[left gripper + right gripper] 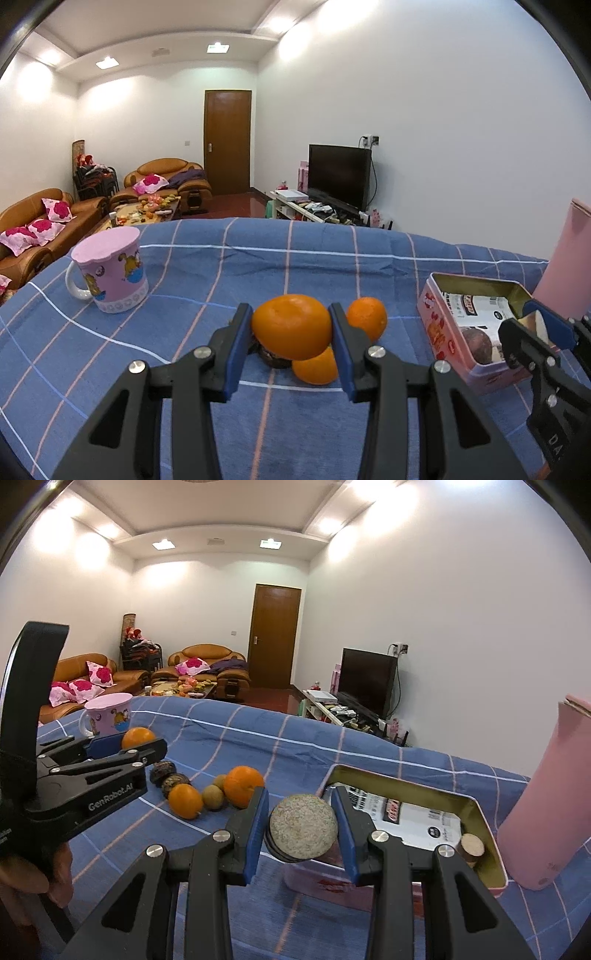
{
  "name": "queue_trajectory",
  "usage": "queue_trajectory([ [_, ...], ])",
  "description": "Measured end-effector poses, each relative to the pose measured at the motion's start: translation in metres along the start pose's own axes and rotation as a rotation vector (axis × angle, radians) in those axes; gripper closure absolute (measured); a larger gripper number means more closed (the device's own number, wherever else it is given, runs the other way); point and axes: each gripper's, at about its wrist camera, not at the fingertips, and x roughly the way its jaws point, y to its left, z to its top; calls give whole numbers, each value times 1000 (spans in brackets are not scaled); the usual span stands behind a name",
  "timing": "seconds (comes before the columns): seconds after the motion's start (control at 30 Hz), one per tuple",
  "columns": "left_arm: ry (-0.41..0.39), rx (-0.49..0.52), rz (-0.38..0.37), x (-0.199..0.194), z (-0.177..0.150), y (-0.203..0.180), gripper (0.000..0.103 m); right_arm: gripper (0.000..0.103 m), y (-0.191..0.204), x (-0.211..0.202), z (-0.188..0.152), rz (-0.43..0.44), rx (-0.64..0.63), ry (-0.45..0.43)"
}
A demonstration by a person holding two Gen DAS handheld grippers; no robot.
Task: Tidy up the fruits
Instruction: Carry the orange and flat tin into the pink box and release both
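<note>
My left gripper is shut on a large orange, held just above the blue checked cloth. Beneath and beside it lie two more oranges and a dark fruit. My right gripper is shut on a round, speckled brown fruit at the near edge of the open pink tin. The right wrist view shows the left gripper with its orange at the left, and loose oranges, small brown fruits and dark fruits on the cloth.
A pink cartoon mug stands at the far left of the cloth. A tall pink bottle rises right of the tin. A small brown round item and printed packaging lie inside the tin. A hand grips the left tool.
</note>
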Motion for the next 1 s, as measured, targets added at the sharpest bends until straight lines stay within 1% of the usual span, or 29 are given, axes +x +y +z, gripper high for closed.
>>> queue_trajectory([
  [0.17, -14, -1, -4, -5, -2, -10, 59, 66, -16, -2, 0, -17, 26, -3],
  [0.3, -22, 33, -20, -7, -3, -27, 59, 66, -26, -3, 0, -35, 36, -7],
  [0.57, -36, 73, -60, -9, -4, -61, 59, 66, -45, -8, -1, -70, 56, -21],
  [1.0, -44, 105, -128, -12, -1, -107, 59, 66, -80, -14, -3, -136, 77, -33],
])
